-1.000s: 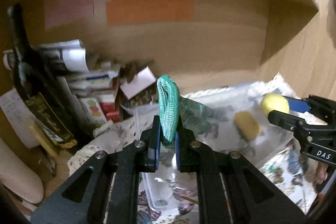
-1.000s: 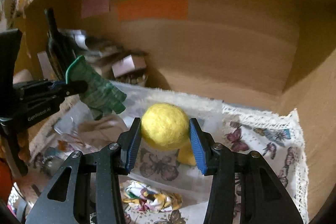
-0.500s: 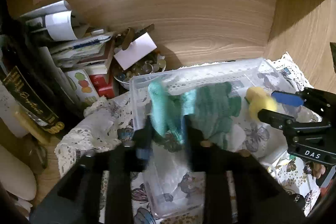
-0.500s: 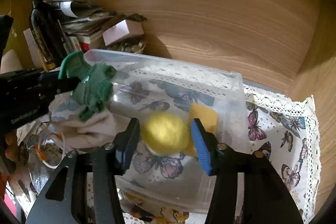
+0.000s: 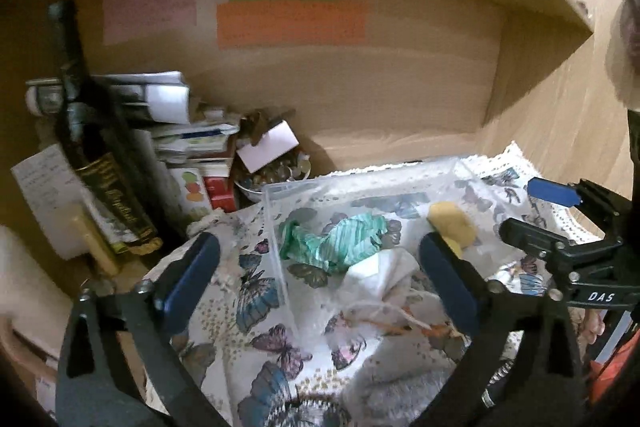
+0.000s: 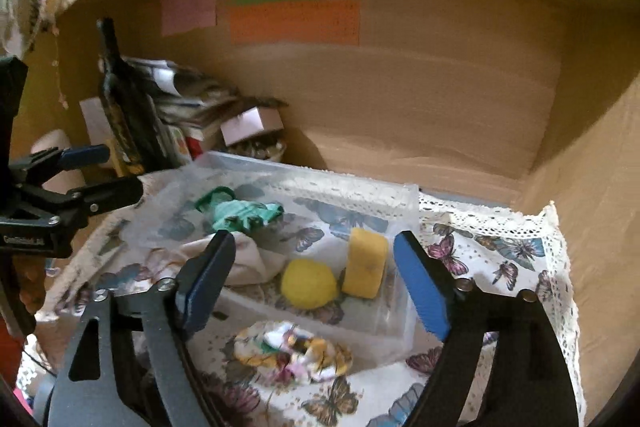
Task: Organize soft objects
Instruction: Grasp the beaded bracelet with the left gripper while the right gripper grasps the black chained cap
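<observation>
Lettering "DAS" marks the right gripper [image 5: 554, 211], which, like the left gripper [image 5: 320, 267], gapes wide and empty.

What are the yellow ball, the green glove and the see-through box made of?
Ball: probably felted wool or foam; its surface looks matte and fuzzy, with no shine.
Glove: seemingly knitted fabric; it lies limp and crumpled, and the left view shows ribbed stripes.
Box: likely clear hard plastic; the butterfly cloth shows through its straight, glossy walls.
</observation>
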{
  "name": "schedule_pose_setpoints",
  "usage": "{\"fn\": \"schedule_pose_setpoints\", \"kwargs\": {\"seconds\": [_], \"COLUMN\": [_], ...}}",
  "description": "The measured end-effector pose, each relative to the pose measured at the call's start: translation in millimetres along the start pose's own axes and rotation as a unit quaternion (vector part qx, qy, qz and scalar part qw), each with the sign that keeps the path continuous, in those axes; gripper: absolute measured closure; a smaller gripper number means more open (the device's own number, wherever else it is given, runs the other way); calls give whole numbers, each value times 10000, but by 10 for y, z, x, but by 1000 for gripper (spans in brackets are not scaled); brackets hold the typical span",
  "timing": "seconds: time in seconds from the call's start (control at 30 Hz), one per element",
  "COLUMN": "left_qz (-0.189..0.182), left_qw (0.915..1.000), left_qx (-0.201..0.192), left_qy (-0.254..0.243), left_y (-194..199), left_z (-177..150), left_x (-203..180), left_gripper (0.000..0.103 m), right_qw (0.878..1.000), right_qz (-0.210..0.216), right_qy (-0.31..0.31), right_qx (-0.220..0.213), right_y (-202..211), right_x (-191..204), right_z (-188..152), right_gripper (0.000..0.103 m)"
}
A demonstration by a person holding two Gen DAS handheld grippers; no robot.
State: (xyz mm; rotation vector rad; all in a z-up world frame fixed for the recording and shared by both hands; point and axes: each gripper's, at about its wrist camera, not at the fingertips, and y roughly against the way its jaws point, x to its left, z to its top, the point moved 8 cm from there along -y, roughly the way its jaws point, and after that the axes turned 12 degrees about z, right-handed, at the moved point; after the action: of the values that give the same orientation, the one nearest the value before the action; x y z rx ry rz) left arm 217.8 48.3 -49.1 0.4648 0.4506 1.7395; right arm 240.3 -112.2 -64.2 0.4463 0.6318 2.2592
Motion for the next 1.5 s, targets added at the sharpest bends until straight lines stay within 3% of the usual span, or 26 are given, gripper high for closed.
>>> {"fn": "schedule_pose_setpoints", "kwargs": {"seconds": [0.27,0.53,0.6,0.7,0.87,0.97,1.0,1.03,1.1,1.17,1.23,1.33,1.5], "left_qz": [110,226,198,39,-128,31,29,50,96,121,91,116,157], "left_qw": [9996,9966,9958,9948,9917,9906,9908,9914,9918,9922,9922,9933,9967], "left_qx": [244,784,886,1017,1273,1365,1346,1303,1263,1230,1240,1139,793], "left_qy": [-111,-146,-118,-72,-83,-123,-116,-112,-141,-141,-115,-128,-70], "left_y": [252,233,238,240,153,48,31,30,27,20,9,67,228], "left_z": [-410,-1039,-1151,-1279,-1476,-1580,-1593,-1593,-1594,-1598,-1584,-1530,-1313], "left_x": [210,374,373,348,286,311,317,321,321,336,361,379,432], "left_gripper": [0,3,26,46,68,76,78,80,94,97,97,98,98], "right_qw": [9998,9991,9985,9970,9935,9910,9907,9897,9874,9876,9880,9903,9955], "right_qz": [171,390,486,635,847,973,984,1025,1137,1141,1170,1092,810], "right_qy": [6,-160,-255,-422,-581,-653,-664,-680,-725,-708,-665,-586,-409], "right_qx": [-131,-74,-16,132,483,645,671,736,833,812,757,634,272], "right_y": [291,341,315,238,67,2,-16,-42,-73,-72,-30,60,283], "right_x": [177,385,418,469,550,591,595,602,620,628,649,637,531], "right_z": [-265,-649,-737,-896,-1166,-1274,-1298,-1328,-1367,-1378,-1361,-1302,-1072], "right_gripper": [20,20,20,20,20,22,30,44,62,69,83,90,92]}}
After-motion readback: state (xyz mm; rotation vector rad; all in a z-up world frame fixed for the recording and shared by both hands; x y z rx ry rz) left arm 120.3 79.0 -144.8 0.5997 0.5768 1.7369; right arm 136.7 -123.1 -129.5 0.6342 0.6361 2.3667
